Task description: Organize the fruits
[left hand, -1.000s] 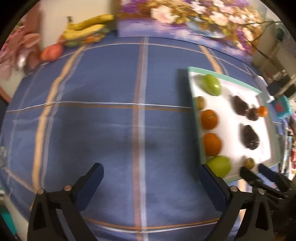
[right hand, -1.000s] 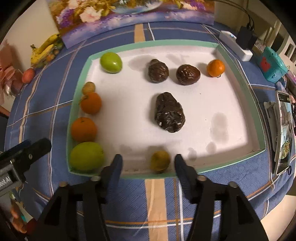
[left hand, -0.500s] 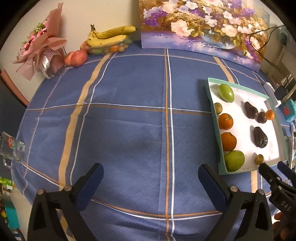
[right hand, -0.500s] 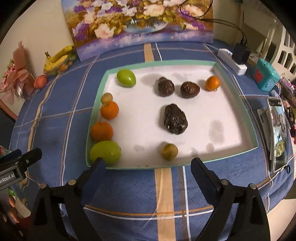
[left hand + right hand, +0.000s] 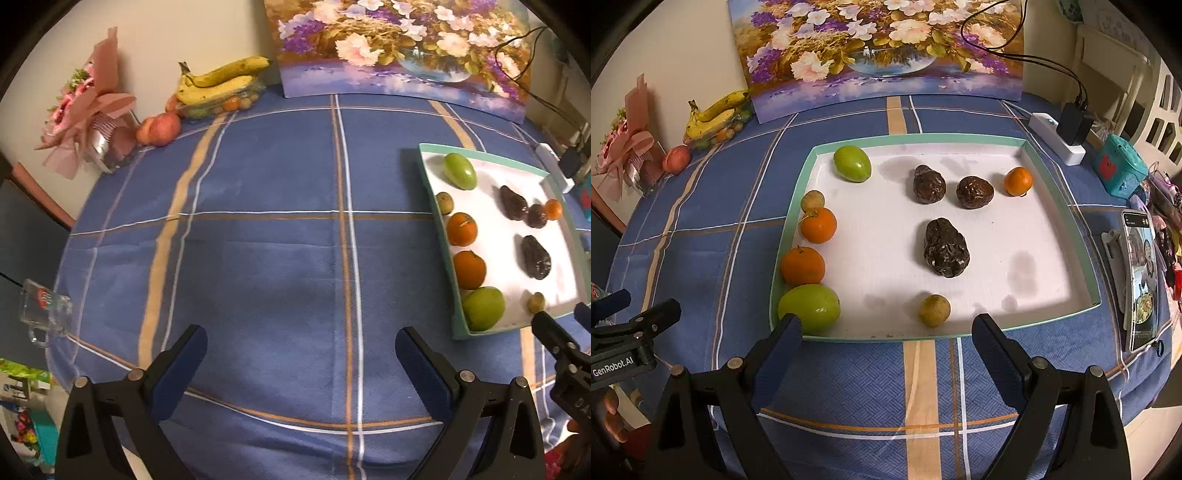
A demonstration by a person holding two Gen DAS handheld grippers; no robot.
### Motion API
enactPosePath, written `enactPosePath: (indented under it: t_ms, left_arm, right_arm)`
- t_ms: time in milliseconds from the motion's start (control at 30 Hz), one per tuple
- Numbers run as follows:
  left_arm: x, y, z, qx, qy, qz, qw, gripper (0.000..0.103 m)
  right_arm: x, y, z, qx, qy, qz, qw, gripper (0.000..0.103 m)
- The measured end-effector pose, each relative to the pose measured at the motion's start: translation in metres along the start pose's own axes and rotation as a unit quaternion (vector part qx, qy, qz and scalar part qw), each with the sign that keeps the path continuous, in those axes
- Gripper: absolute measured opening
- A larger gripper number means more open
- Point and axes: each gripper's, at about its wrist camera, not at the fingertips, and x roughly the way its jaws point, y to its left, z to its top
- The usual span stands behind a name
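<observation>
Both grippers' fingers spread wide, gripping nothing: right gripper (image 5: 886, 334) at the near edge of the tray (image 5: 1060, 206), left gripper (image 5: 301, 349) over bare blue tablecloth (image 5: 258, 240).
Tray holds the fruit: left-wall column of near green fruit (image 5: 809, 307), two oranges (image 5: 803, 266) (image 5: 818, 225), small tan fruit (image 5: 812, 201), far green fruit (image 5: 852, 163); dark wrinkled fruit (image 5: 946, 247) mid-tray, two more behind it, small orange (image 5: 1018, 181) back right, yellowish fruit (image 5: 934, 310) near the front wall. Bananas (image 5: 221, 79) far-left by the wall.

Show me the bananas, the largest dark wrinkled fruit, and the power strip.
bananas (image 5: 221, 79), left wrist view, middle of the bunch
largest dark wrinkled fruit (image 5: 946, 248), right wrist view, its centre
power strip (image 5: 1057, 137), right wrist view, white top face
</observation>
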Motion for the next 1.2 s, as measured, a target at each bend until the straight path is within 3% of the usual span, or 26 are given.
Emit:
enactPosePath:
  t_ms: [267, 1200]
  left_arm:
    - [0.0032, 0.0009, -0.0008, -0.003, 0.012, 0.015, 0.9998, 0.103]
    - [0.0062, 0.0001, -0.0011, 0.002, 0.022, 0.014, 0.9997, 0.103]
  right_arm:
    - [0.0001, 0.0001, 0.0, 0.0, 0.0, 0.0, 1.0, 0.093]
    - [0.0008, 0.0034, -0.0011, 0.002, 0.002, -0.003, 1.0, 0.093]
